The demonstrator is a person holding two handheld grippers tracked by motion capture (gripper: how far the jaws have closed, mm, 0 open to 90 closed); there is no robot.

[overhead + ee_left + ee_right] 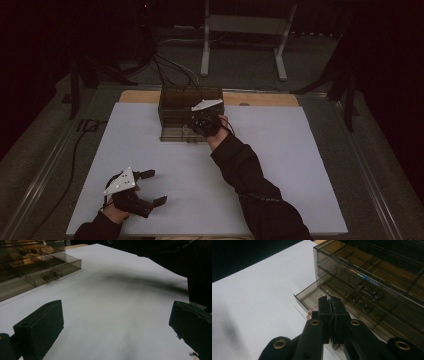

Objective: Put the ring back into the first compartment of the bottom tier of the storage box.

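Note:
A smoky clear drawer cabinet (190,102) (374,277) (30,267) stands at the back middle of the white table (280,150). Its bottom drawer (175,135) (308,296) is pulled out toward me. My right gripper (192,129) (330,300) hovers at that drawer's front, jaws pressed together. A small pink beaded string (312,311) with a gold bead peeks out beside the left jaw tip, seemingly pinched there. Near the table's front left corner, my left gripper (150,187) (115,325) rests with its jaws wide apart and nothing between them.
The closed upper drawers hold small dark parts (367,293). A wooden strip (260,98) runs along the table's far edge. Behind it stand a metal frame (242,30) and floor cables (165,65). My right sleeve (250,185) crosses the table's middle.

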